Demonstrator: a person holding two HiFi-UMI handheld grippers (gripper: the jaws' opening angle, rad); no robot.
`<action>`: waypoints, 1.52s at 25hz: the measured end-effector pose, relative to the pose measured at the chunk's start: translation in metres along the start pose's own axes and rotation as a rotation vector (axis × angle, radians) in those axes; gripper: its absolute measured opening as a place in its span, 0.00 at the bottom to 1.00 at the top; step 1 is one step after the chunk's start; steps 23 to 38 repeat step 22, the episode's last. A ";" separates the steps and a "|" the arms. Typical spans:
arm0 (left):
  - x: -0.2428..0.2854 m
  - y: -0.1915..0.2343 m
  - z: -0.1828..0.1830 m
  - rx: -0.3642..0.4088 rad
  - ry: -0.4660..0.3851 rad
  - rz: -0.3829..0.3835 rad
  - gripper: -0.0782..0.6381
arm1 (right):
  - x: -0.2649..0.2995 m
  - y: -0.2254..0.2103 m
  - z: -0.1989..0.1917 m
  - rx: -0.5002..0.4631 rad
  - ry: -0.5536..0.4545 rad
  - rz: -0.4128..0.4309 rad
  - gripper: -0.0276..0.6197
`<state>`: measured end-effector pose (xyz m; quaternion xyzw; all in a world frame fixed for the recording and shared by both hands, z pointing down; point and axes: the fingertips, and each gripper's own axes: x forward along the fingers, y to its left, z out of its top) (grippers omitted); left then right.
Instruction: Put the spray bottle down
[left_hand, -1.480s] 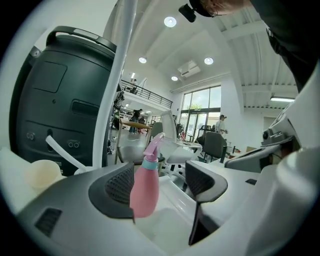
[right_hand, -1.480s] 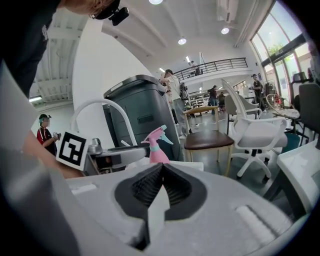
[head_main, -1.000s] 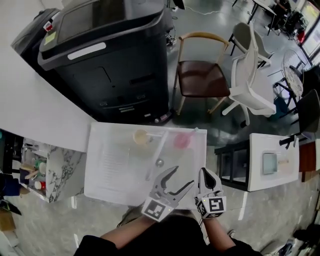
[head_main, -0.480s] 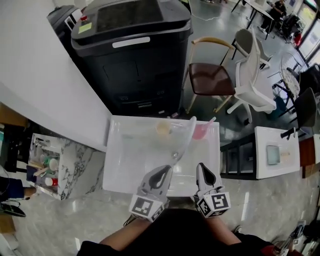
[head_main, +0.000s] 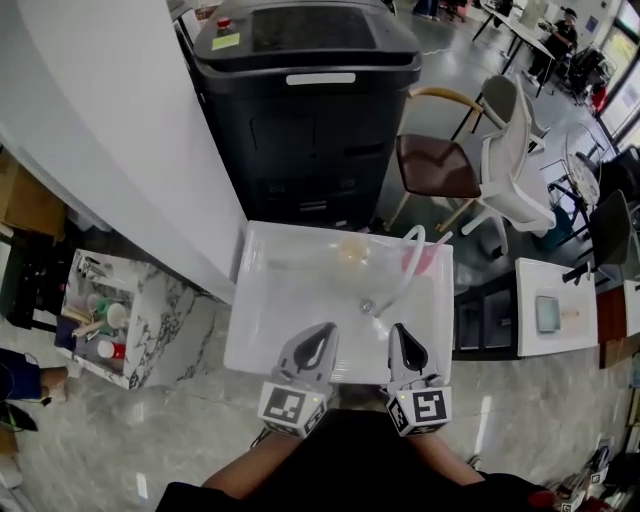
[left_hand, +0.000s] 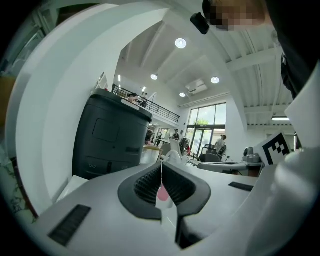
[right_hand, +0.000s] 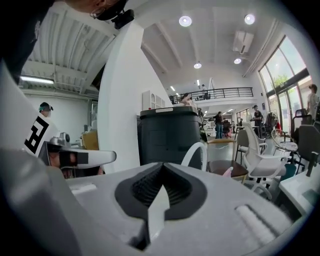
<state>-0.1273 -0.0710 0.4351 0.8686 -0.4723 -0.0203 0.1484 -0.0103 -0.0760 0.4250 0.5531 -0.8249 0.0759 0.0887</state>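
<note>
Spray bottle not to be told for sure among the small, blurred things on the white table (head_main: 285, 315). At the table's far right edge, a pink thing (head_main: 426, 262) with a thin stalk. Left of it and apart, a pale yellow thing (head_main: 352, 250). Between the two, a bent white tube (head_main: 399, 277) arching up from a small round metal piece (head_main: 367, 306). None of these clamped in either tool.

Nearer, over the table's near edge, left gripper (head_main: 323, 331) and right gripper (head_main: 398, 330) side by side and apart. Both pointing away from the body toward the far edge, close to level, tips dipped a little. Left jaws just drawn shut, ribbed pads pressed together with nothing between them; only a sliver of the pink thing seen low past them in the left gripper view. Right jaws likewise together and empty, the white tube standing beyond them in the right gripper view. Marker cube at the rear of each tool, toward the body. Left forearm (head_main: 245, 478) and right forearm (head_main: 440, 465) reaching up from the bottom edge, roughly parallel, wrists straight.

Beyond the table, a big black machine (head_main: 310, 110) against a white wall (head_main: 110, 140). Right of the machine, a brown-seated chair (head_main: 437, 165), then a white chair (head_main: 515, 165). Left of the table, a marble-patterned shelf (head_main: 150, 330) with small bottles. To the right, a white side table (head_main: 545, 345).
</note>
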 end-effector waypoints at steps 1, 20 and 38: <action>-0.002 0.000 0.002 0.002 -0.002 -0.001 0.14 | 0.000 0.004 0.000 0.005 0.003 0.006 0.04; 0.007 -0.015 -0.010 -0.010 0.035 -0.083 0.14 | -0.002 0.019 -0.024 0.041 0.049 0.047 0.04; 0.013 -0.017 -0.010 -0.002 0.033 -0.087 0.14 | 0.001 0.016 -0.026 0.046 0.056 0.055 0.04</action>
